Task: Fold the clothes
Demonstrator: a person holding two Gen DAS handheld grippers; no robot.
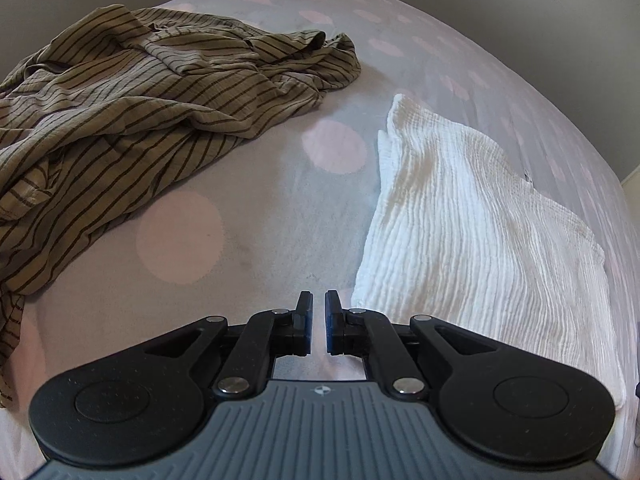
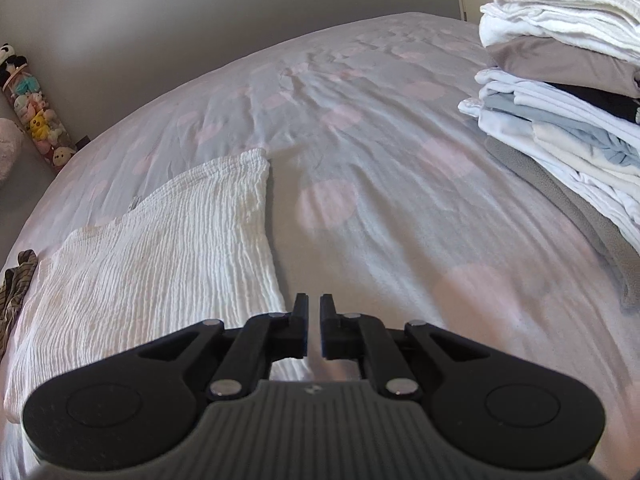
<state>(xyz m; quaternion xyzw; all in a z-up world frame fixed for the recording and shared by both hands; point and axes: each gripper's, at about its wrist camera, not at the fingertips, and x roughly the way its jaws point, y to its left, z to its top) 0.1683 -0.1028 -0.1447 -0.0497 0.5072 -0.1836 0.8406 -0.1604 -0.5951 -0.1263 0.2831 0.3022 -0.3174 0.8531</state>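
Observation:
A white crinkled cloth (image 1: 480, 220) lies folded flat on the bed, just right of my left gripper (image 1: 319, 300) and left of my right gripper (image 2: 314, 304); the right wrist view shows the cloth (image 2: 160, 248) too. A crumpled tan shirt with dark stripes (image 1: 120, 100) lies in a heap at the left, and its edge (image 2: 16, 280) peeks into the right wrist view. Both grippers hover low over the sheet. Each has its jaws drawn almost together with only a thin slit, and nothing is between them. Neither touches the cloth.
The bed is covered by a pale sheet with pink dots (image 1: 280, 208). A tall stack of folded clothes (image 2: 568, 80) stands at the right on a grey fleece (image 2: 580, 208). A tube of plush toys (image 2: 36, 112) leans by the wall beyond the bed's left edge.

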